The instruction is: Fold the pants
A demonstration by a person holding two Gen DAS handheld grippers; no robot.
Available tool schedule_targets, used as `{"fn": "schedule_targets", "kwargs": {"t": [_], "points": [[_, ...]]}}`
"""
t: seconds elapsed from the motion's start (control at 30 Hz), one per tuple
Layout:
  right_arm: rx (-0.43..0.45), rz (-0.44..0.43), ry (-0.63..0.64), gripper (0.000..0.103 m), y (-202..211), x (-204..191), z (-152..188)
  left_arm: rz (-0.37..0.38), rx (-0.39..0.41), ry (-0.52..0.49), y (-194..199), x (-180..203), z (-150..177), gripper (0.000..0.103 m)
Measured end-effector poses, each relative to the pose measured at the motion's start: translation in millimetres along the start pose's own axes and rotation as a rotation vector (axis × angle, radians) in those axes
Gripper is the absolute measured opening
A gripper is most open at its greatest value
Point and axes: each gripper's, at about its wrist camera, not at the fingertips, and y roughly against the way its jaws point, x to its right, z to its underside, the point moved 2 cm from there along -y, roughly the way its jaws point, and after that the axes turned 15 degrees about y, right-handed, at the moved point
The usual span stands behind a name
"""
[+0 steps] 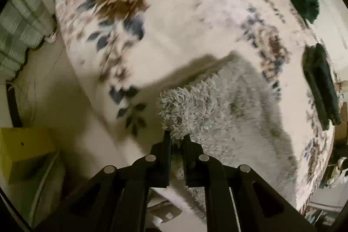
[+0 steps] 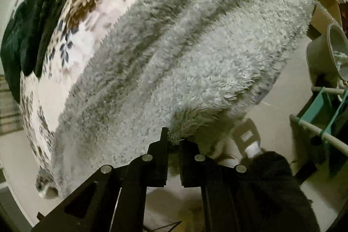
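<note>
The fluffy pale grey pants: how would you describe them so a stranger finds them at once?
Find the bed with the cream floral blanket. On it lie the fluffy pale grey pants, their near edge pinched by the left gripper and right gripper. Unlike the dark green folded clothes nearby, they are light and shaggy.

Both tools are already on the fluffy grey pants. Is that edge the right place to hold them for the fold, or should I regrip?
Keep the edge grip. The left tool and right tool each pinch the near hem of the fluffy grey pants, which lie flat and lengthwise on the floral blanket. Coming from this near side, the corners probably lift evenly; thick pile favours deep bites.
</note>
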Motion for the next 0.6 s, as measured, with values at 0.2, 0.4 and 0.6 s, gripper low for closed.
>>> {"fn": "schedule_targets", "kwargs": {"t": [0.2,0.4,0.6], "points": [[-0.04,0.029,0.019,0.008,-22.2,13.9,14.3,-0.041,-0.006,-0.033,-25.4,-7.0,2.3,0.008],[-0.124,0.024,0.045,0.009,-55.2,21.6,15.3,-0.043,-0.035,-0.022,-23.7,-4.1,3.4,0.011],[-0.158,-0.072,0.081,0.059,-40.0,32.2,14.2,-0.049,0.039,-0.07,22.2,9.2,24.7,0.054]]}}
